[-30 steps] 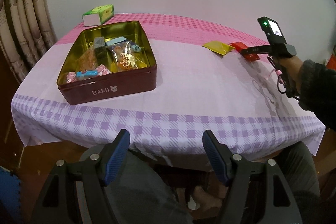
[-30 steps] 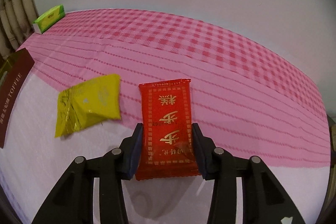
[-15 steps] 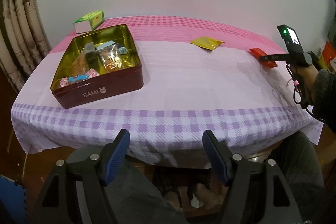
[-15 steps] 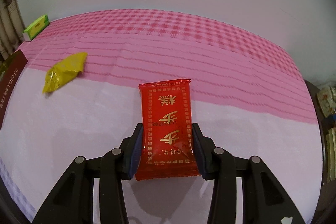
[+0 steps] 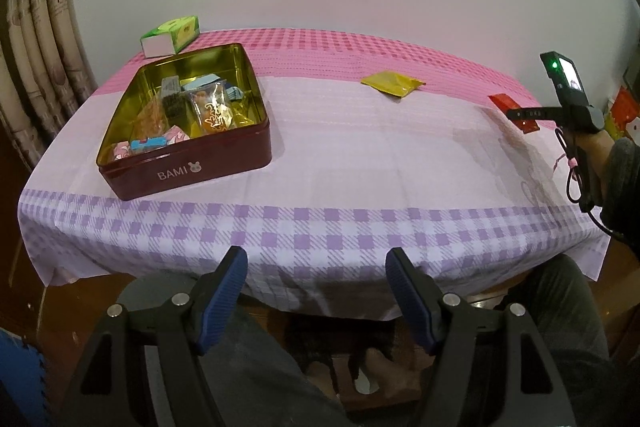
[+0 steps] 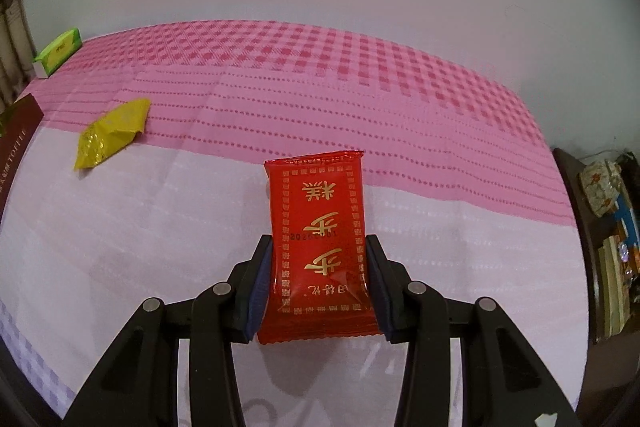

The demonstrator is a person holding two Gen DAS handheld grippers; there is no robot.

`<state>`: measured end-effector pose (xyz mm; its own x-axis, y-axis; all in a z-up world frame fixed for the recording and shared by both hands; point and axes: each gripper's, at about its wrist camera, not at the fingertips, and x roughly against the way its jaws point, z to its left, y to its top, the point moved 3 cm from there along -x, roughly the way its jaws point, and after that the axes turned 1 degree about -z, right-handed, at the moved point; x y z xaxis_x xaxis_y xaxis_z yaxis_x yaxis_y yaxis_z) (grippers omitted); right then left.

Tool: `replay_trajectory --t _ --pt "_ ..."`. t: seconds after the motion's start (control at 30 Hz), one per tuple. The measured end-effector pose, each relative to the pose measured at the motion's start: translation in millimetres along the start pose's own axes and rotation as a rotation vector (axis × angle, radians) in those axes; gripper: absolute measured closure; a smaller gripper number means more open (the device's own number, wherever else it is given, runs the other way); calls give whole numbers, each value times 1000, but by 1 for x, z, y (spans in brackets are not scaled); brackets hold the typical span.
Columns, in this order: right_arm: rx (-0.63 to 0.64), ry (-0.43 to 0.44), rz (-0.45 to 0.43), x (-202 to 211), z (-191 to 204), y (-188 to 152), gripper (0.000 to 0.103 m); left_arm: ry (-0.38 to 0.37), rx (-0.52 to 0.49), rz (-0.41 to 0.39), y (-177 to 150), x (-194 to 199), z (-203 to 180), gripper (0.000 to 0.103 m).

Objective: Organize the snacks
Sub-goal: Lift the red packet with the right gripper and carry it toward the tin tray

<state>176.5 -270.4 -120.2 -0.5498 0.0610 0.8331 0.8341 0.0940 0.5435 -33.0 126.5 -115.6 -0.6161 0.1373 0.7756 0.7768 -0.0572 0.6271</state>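
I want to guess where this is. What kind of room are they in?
Probably a room in a home: a table with a checked tablecloth, a curtain beside it, and an open snack tin.

**Red snack packet gripped above checked tablecloth**

The right gripper (image 6: 319, 285) clamps a red packet (image 6: 318, 239) with gold characters between its two dark pads, the packet lying flat and pointing away from the camera. Below it spreads a tablecloth (image 6: 280, 99), pale at the near side, pink-striped and checked toward the wall. A crumpled yellow packet (image 6: 112, 133) lies well to the left. At the far left corner sits a green box (image 6: 58, 51), and a maroon tin's edge (image 6: 16, 143) shows at the left border.
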Motion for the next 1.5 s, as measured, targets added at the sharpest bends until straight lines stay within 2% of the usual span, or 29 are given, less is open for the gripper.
replay_trajectory --t 0.33,0.77,1.13,1.5 --pt "42 19 -49 19 28 34 63 -1 4 8 -1 -1 -1 30" --pt "161 71 -103 37 100 80 63 -1 15 28 -3 -5 1 30" --pt "365 132 -133 57 213 114 63 -21 25 20 0 -2 1 30" --pt "564 240 -159 77 348 123 63 -39 59 35 2 -2 4 30"
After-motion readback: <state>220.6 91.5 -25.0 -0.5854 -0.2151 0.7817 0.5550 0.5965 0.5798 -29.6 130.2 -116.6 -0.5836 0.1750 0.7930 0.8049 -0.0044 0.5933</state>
